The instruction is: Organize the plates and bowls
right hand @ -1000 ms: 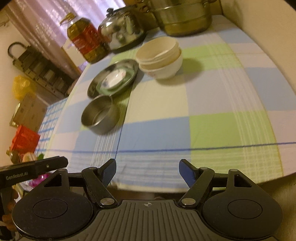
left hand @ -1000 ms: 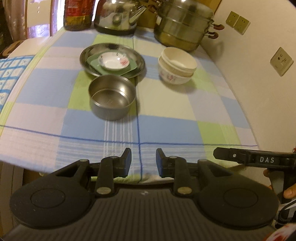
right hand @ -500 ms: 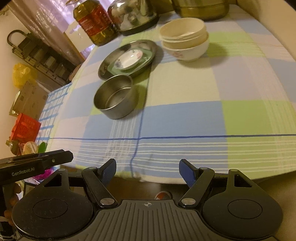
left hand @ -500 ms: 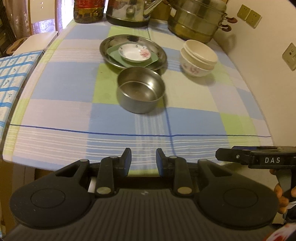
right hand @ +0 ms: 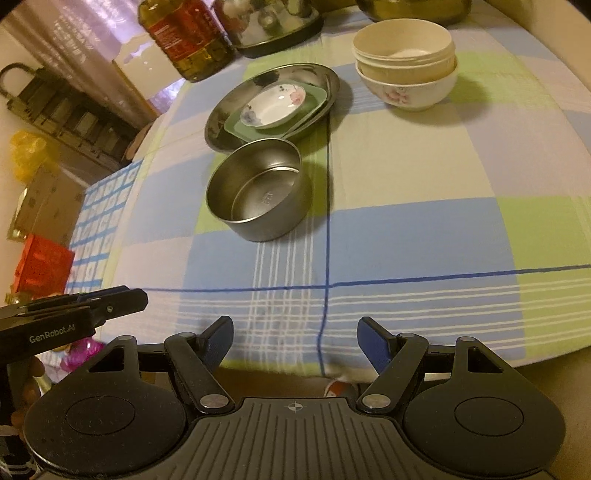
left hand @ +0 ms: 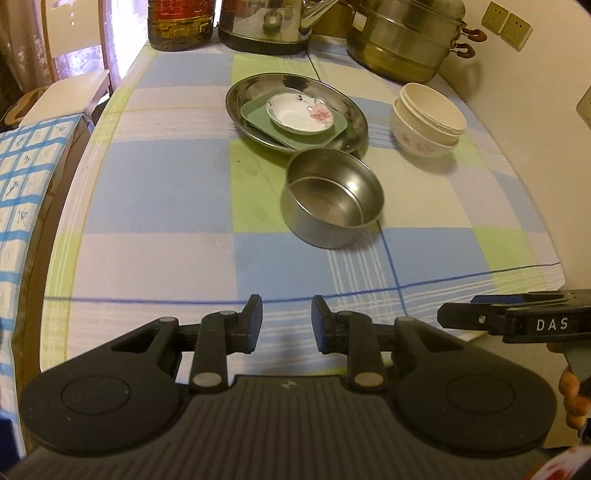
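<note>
Both grippers had closed in on the table. Ahead of the empty, narrowly parted left gripper (left hand: 286, 323) and wider-open, empty right gripper (right hand: 295, 338) sat the steel bowl (left hand: 332, 197), probably awaiting stacking beside the nested ceramic bowls (left hand: 428, 120).

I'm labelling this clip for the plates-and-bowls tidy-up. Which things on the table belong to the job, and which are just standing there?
Job:
- steel bowl
- stacked white bowls
- steel plate
- green plate
- flowered saucer

Standing by:
- oil bottle
- kettle
- steamer pot
- checked tablecloth
</note>
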